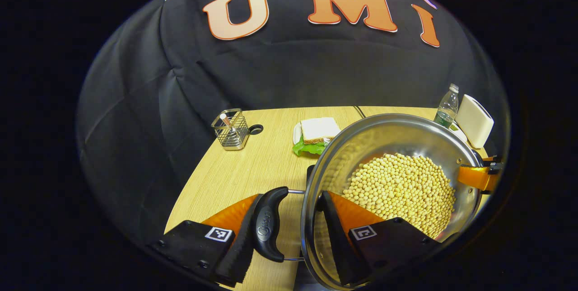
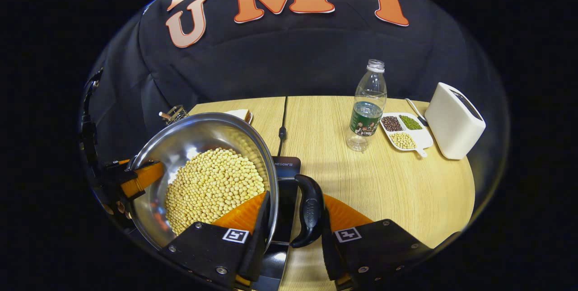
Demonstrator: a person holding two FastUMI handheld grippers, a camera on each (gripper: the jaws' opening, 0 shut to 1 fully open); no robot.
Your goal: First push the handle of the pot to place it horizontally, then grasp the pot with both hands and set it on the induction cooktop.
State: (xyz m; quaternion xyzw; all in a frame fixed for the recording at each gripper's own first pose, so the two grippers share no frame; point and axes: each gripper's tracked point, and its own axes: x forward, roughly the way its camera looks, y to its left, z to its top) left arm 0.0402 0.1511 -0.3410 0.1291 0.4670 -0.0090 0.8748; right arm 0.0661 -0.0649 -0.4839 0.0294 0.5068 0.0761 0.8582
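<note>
A: Where is the pot seen?

B: In the left gripper view the steel pot (image 1: 393,146), filled with soybeans (image 1: 402,189), is found at the lower right of the frame, tilted toward the camera. In the right gripper view it is found at the lower left.

A: How is the left tool set?

B: The left tool (image 1: 289,232) is closed around one side of the pot: one finger is placed inside the rim, the other outside the black side handle (image 1: 267,223), so handle and wall are clamped between them.

A: And the right tool?

B: The right tool (image 2: 291,230) is set the same way on the opposite side, with the black handle (image 2: 309,216) and the pot wall pinched between its fingers. The black induction cooktop (image 2: 284,200) is seen directly under that handle, at bottom centre; whether the pot rests on it cannot be told.

A: What else is laid on the worktop (image 2: 384,187)?

B: A water bottle (image 2: 368,103), a divided dish of beans (image 2: 404,130) and a white toaster (image 2: 454,119) are seen at the upper right of the right gripper view. A sandwich on lettuce (image 1: 316,135) and a wire holder (image 1: 231,129) are seen left of centre in the left gripper view.
</note>
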